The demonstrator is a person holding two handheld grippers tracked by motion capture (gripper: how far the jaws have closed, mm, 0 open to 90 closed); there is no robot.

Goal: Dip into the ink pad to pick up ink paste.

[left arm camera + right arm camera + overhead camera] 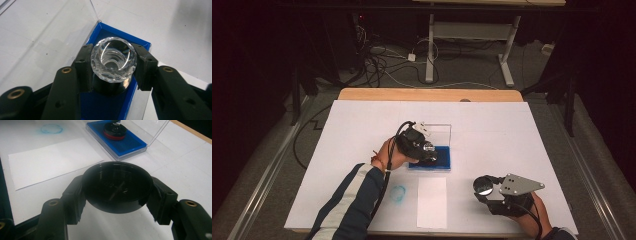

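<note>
A stamp with a faceted clear knob (113, 60) stands upright on the blue ink pad (112, 33) of an open clear case. My left gripper (113, 66) is shut on the knob from both sides. In the high view the left gripper (428, 149) is over the ink pad (442, 159) near the table's middle. The right gripper view shows the stamp's black and red base (115, 131) resting on the pad (128, 143). My right gripper (117, 195) is shut on a round black cap (117, 186), held above the table at the front right (484, 186).
A white paper sheet (432, 200) lies in front of the ink pad, with a blue ring mark (398, 193) on the table cover to its left. The case's clear lid (439, 131) stands open behind the pad. The wooden table edge (429, 94) is at the back.
</note>
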